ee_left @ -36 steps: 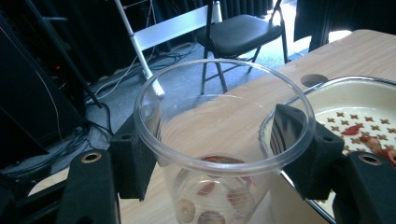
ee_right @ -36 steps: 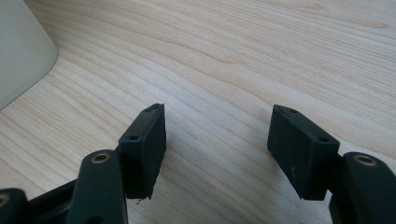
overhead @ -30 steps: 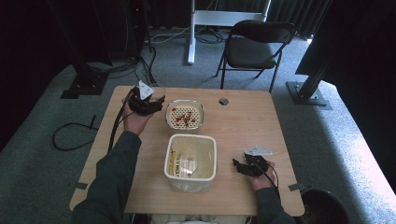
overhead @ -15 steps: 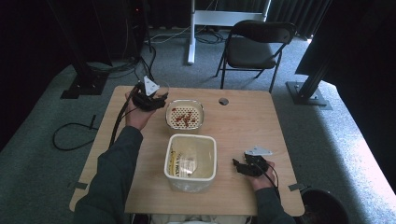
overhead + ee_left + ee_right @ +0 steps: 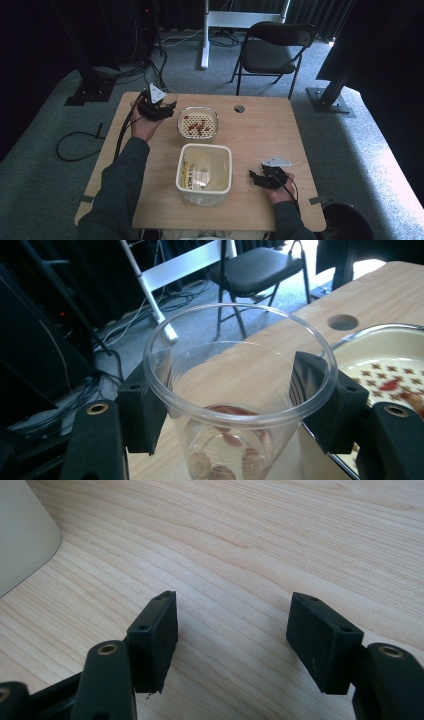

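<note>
My left gripper [image 5: 235,405] is shut on a clear plastic cup [image 5: 237,385], its black pads pressing on both sides just under the rim. A few reddish and brown bits lie at the cup's bottom. In the high view this gripper [image 5: 167,107] is at the table's far left, just left of a round cream strainer bowl [image 5: 198,122] with red pieces in it. My right gripper [image 5: 232,630] stands open over bare wood with nothing between its fingers; in the high view it [image 5: 256,178] rests near the front right, beside a white square tub [image 5: 204,170].
The wooden table [image 5: 265,130] has a small round hole [image 5: 239,108] at its far edge. A black folding chair [image 5: 272,50] and a white desk leg stand behind it. Cables lie on the grey carpet at the left.
The left hand and its cup have shifted slightly toward the strainer bowl. The right gripper has stayed in place.
</note>
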Available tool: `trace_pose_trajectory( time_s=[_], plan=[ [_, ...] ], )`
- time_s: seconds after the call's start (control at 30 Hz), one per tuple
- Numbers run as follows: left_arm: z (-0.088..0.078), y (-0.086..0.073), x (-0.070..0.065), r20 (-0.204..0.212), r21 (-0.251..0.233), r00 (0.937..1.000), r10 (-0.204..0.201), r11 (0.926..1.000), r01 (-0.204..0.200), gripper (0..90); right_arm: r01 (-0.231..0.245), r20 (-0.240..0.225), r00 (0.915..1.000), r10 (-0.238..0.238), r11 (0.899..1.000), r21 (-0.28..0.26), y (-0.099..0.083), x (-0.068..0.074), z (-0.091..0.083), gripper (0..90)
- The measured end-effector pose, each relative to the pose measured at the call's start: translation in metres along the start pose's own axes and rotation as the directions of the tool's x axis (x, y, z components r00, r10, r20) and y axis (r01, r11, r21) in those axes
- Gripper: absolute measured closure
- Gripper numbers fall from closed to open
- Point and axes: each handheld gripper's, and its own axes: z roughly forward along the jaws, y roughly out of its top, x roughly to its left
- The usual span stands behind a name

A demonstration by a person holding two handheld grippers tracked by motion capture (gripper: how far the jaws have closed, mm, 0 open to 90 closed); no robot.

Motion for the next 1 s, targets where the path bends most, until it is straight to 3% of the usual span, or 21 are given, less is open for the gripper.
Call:
trace_pose_trajectory(
  time_s=[0.13, 0.23, 0.33, 0.43, 0.57, 0.67, 0.7, 0.77, 0.8, 0.87, 1.0],
  plan=[
    [-0.001, -0.005, 0.003, 0.009, 0.004, 0.9996, -0.027, 0.9996, 0.027, 34.9, 0.0, 0.0, 1.0, 0.0, 1.0, 0.0, 0.0, 0.0, 0.0, 36.4],
    [-0.001, -0.006, -0.002, 0.015, 0.014, 0.9998, 0.014, 0.9998, -0.015, 34.8, 0.0, 0.0, 1.0, 0.0, 1.0, 0.0, 0.0, 0.0, 0.0, 36.4],
    [-0.002, -0.005, -0.002, 0.031, -0.004, 0.9994, -0.015, 0.9999, 0.015, 34.8, 0.0, 0.0, 1.0, 0.0, 1.0, 0.0, 0.0, 0.0, 0.0, 36.4],
    [-0.005, 0.0, -0.005, 0.043, -0.026, 0.9991, 0.0, 0.9997, 0.001, 34.8, 0.0, 0.0, 1.0, 0.0, 1.0, 0.0, 0.0, 0.0, 0.0, 36.4],
    [-0.003, -0.002, 0.002, 0.019, -0.009, 0.9989, -0.042, 0.9991, 0.042, 34.8, 0.0, 0.001, 1.0, 0.0, 1.0, 0.0, 0.0, 0.0, 0.0, 36.5],
    [-0.006, -0.001, -0.004, 0.032, -0.022, 0.9995, 0.008, 0.9997, -0.007, 34.8, -0.001, 0.0, 1.0, 0.001, 1.0, 0.0, 0.0, 0.0, 0.0, 36.5],
    [-0.005, -0.001, -0.004, 0.028, -0.014, 0.9995, 0.012, 0.9998, -0.011, 34.8, 0.0, 0.0, 1.0, 0.0, 1.0, 0.0, 0.0, 0.0, 0.0, 36.5],
    [-0.002, -0.002, 0.0, 0.027, -0.008, 0.9992, -0.029, 0.9995, 0.029, 34.8, -0.001, 0.0, 1.0, 0.001, 1.0, 0.0, 0.0, 0.0, 0.0, 36.5],
    [-0.002, -0.003, -0.001, 0.03, -0.01, 0.9991, -0.031, 0.9995, 0.031, 34.8, 0.0, 0.0, 1.0, 0.0, 1.0, 0.0, 0.0, 0.0, 0.0, 36.5],
    [-0.001, -0.002, -0.005, 0.025, 0.002, 0.9996, 0.011, 0.9999, -0.011, 34.7, 0.0, 0.0, 1.0, 0.0, 1.0, 0.0, 0.0, 0.0, 0.0, 36.5],
    [0.0, 0.0, -0.008, 0.018, 0.009, 0.9993, 0.034, 0.9994, -0.034, 34.7, -0.001, 0.0, 1.0, 0.001, 1.0, 0.0, 0.0, 0.0, 0.0, 36.5]
  ],
)
